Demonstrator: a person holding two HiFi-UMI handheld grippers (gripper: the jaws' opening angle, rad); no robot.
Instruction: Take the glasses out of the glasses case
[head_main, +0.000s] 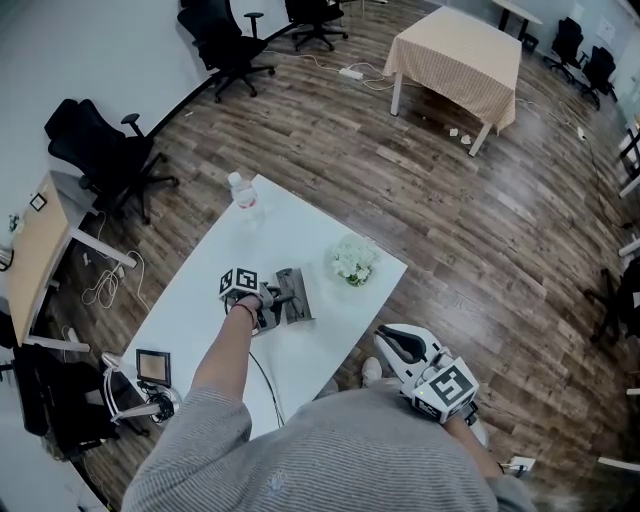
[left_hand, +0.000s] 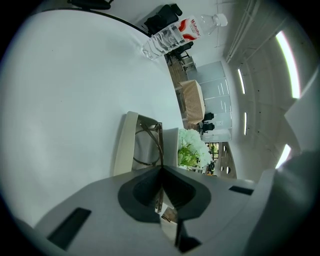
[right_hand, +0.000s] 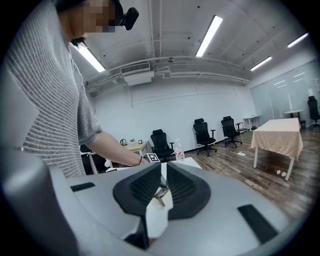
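An open glasses case (head_main: 293, 297) lies in the middle of the white table (head_main: 190, 310). In the left gripper view the case (left_hand: 122, 150) shows its pale lid and grey lining. Thin brown wire glasses (left_hand: 161, 142) rest in it. My left gripper (left_hand: 161, 170) reaches the case (head_main: 272, 300) from the near side, shut on one temple arm of the glasses. My right gripper (head_main: 392, 342) hangs off the table beside the person's body. Its jaws (right_hand: 163, 167) are shut with nothing held.
White flowers (head_main: 354, 260) stand just right of the case, close behind it in the left gripper view (left_hand: 192, 150). A water bottle (head_main: 243, 192) stands at the table's far end. A small framed square (head_main: 153, 366) sits at the near left corner. Office chairs and a cloth-covered table (head_main: 460, 55) stand farther off.
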